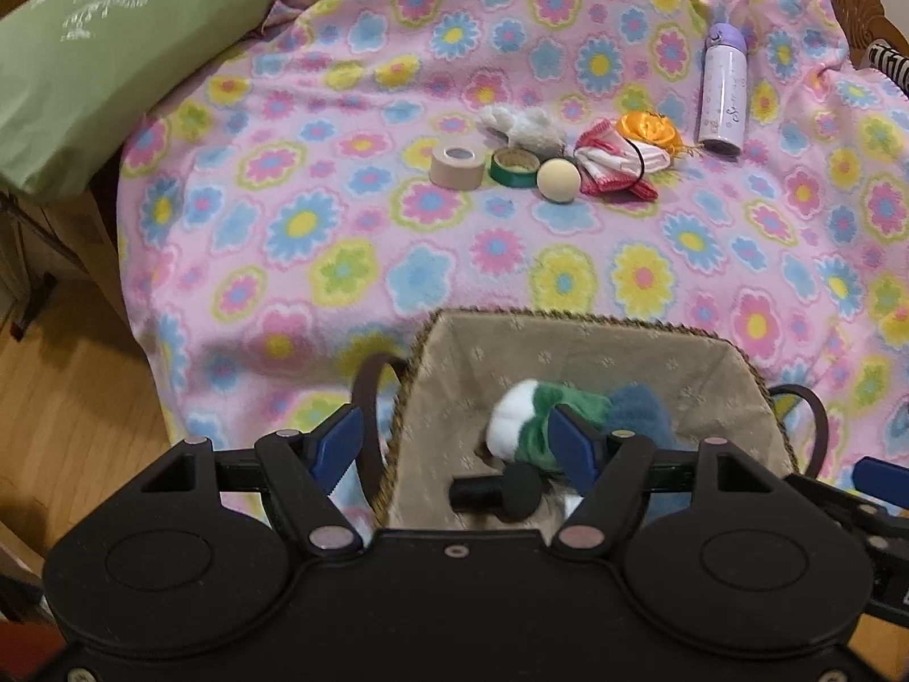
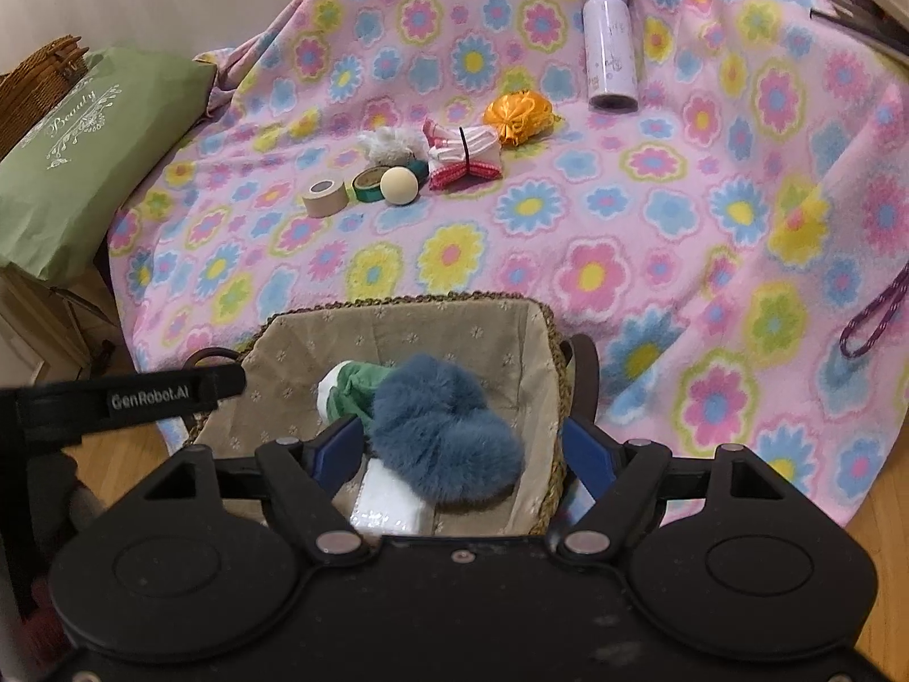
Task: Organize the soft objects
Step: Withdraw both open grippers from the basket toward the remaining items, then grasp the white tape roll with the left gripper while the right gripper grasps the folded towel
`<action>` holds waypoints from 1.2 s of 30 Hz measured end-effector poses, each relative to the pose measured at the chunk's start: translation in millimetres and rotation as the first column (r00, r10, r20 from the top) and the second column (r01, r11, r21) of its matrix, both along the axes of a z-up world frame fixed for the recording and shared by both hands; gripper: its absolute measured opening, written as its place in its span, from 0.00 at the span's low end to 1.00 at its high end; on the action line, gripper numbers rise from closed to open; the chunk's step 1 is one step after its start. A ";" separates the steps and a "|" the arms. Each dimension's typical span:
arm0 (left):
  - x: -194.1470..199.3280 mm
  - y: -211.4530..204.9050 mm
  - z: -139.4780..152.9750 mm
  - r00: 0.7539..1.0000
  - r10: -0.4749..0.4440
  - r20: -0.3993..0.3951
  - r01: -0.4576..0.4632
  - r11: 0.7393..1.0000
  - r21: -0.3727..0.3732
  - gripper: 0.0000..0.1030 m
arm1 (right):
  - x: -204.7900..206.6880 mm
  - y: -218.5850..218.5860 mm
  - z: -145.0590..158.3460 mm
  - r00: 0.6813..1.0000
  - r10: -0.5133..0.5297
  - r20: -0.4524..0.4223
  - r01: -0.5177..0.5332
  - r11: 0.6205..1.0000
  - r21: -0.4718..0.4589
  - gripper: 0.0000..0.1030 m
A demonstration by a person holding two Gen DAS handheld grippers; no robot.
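Observation:
A lined wicker basket (image 1: 591, 335) (image 2: 409, 321) stands at the near edge of the flowered blanket. It holds a blue fluffy item (image 2: 449, 432) (image 1: 639, 406), a green and white sock bundle (image 1: 531, 418) (image 2: 346, 389) and a white packet (image 2: 392, 503). Further back lie a white fluffy item (image 1: 520, 125) (image 2: 389, 143), a pink and white cloth bundle (image 1: 616, 162) (image 2: 466, 156) and an orange satin flower (image 1: 650, 128) (image 2: 520, 113). My left gripper (image 1: 460, 443) is open over the basket's left rim. My right gripper (image 2: 471, 449) is open above the basket.
A beige tape roll (image 1: 457, 166) (image 2: 325, 196), a green tape roll (image 1: 514, 166) (image 2: 369, 183), a cream ball (image 1: 559, 180) (image 2: 399, 186) and a lilac bottle (image 1: 722, 91) (image 2: 611, 45) lie on the blanket (image 1: 341, 216). A green pillow (image 1: 96, 57) (image 2: 85, 153) is at left. A purple cord (image 2: 875, 318) lies at right.

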State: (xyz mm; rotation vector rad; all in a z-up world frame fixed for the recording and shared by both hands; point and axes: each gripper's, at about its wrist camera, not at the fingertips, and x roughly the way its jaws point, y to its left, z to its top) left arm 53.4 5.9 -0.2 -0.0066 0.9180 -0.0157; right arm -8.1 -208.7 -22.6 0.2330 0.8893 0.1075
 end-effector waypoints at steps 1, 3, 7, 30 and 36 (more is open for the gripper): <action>2.5 0.0 1.3 1.000 -0.003 0.005 0.003 1.000 0.009 0.66 | 0.5 0.4 0.6 1.000 0.003 0.006 -0.002 1.000 -0.008 0.75; 9.0 1.3 3.7 1.000 -0.006 0.013 0.005 1.000 0.021 0.66 | 1.5 1.1 1.8 1.000 0.009 0.019 -0.008 1.000 -0.019 0.76; 23.0 4.2 7.2 1.000 -0.008 0.020 0.007 0.999 0.039 0.66 | 6.3 -0.2 3.9 0.999 0.014 0.030 -0.013 1.000 -0.021 0.77; 129.5 11.1 -23.1 0.999 -0.031 -0.029 0.033 0.994 0.101 0.67 | 118.0 -1.5 5.7 0.999 0.044 0.029 -0.041 0.993 -0.112 0.80; 162.8 7.6 -37.8 0.998 -0.037 -0.042 0.042 0.992 0.115 0.67 | 155.1 -2.9 -3.5 0.998 0.056 0.010 -0.054 0.992 -0.116 0.80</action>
